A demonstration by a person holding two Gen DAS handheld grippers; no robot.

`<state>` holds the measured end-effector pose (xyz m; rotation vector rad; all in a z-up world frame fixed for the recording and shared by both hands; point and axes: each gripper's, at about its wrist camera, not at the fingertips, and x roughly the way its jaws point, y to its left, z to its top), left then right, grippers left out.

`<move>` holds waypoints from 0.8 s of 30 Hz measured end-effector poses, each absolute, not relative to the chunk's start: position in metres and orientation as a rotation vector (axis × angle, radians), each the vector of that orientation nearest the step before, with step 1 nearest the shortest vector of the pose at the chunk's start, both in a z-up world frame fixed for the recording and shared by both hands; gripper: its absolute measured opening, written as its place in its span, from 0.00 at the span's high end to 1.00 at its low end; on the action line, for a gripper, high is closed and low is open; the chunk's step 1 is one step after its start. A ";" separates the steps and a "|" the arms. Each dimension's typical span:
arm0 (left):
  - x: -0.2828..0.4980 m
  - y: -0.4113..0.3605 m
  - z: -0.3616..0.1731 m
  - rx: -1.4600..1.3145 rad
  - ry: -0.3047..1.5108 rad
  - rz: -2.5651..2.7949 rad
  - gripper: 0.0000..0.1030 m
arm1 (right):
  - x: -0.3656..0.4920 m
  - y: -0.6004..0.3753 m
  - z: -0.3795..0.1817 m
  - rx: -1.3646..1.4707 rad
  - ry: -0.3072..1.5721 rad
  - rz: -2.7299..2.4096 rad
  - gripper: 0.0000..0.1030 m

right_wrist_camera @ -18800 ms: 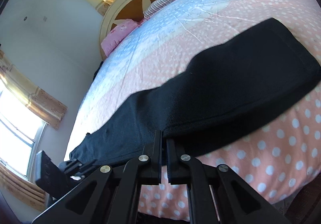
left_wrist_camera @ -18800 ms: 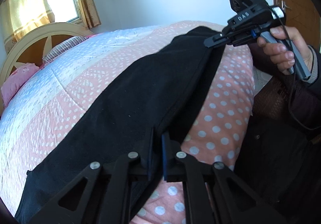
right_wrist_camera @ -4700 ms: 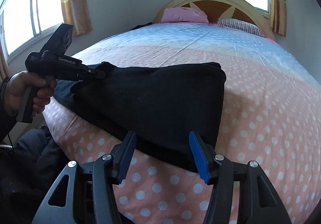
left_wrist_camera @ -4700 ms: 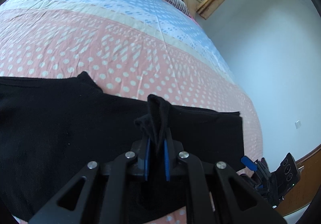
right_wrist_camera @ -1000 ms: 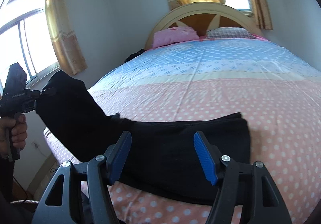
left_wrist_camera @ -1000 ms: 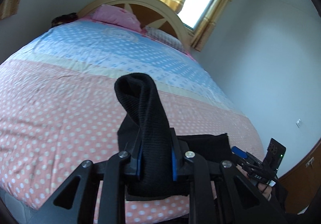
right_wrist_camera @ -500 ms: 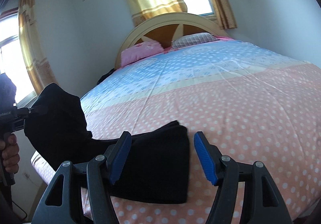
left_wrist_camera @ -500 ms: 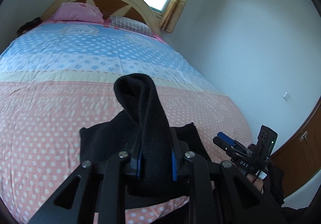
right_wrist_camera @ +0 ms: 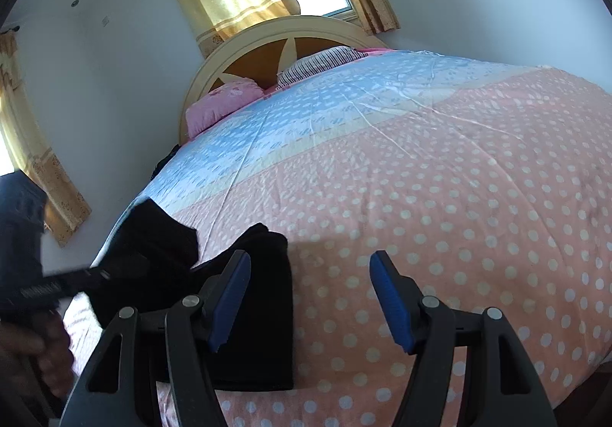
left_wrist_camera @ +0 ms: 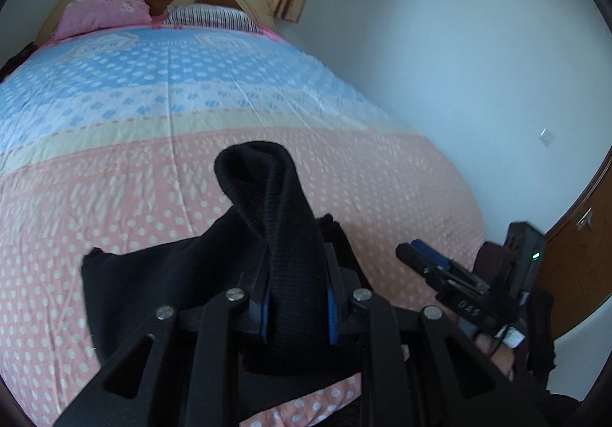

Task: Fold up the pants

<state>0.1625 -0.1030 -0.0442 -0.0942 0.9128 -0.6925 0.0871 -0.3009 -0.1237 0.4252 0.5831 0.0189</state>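
Observation:
The black pants (left_wrist_camera: pixel 160 274) lie folded on the pink dotted part of the bedspread, near the bed's foot. My left gripper (left_wrist_camera: pixel 296 308) is shut on a thick bunched end of the pants (left_wrist_camera: pixel 275 205), which stands up between its blue pads. In the right wrist view the pants (right_wrist_camera: pixel 264 312) lie at lower left, and the left gripper (right_wrist_camera: pixel 95 277) holds their raised end there. My right gripper (right_wrist_camera: pixel 310 297) is open and empty above the bedspread, just right of the pants. It also shows in the left wrist view (left_wrist_camera: pixel 417 255), held at the right.
The bed (right_wrist_camera: pixel 459 178) has a pink and blue dotted cover, a pink pillow (right_wrist_camera: pixel 222 101), a striped pillow (right_wrist_camera: pixel 317 63) and a curved headboard (right_wrist_camera: pixel 267 48). A white wall (left_wrist_camera: pixel 459 63) and a wooden door (left_wrist_camera: pixel 581 255) stand on the right. Curtained windows are behind the bed.
My left gripper has carried the bunched end of the pants further to the right, over the folded part. My right gripper stays open and has swung right, off the pants.

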 end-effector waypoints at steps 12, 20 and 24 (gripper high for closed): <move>0.154 -0.172 -0.085 0.087 0.964 -0.666 0.68 | 0.091 -0.320 -0.135 0.514 0.596 0.003 0.36; 0.134 -0.149 -0.043 0.075 0.768 -0.684 0.35 | 0.087 -0.311 -0.120 0.522 0.565 0.105 0.36; 0.138 -0.109 -0.043 0.068 0.714 -0.570 0.20 | 0.084 -0.271 -0.110 0.426 0.578 0.263 0.36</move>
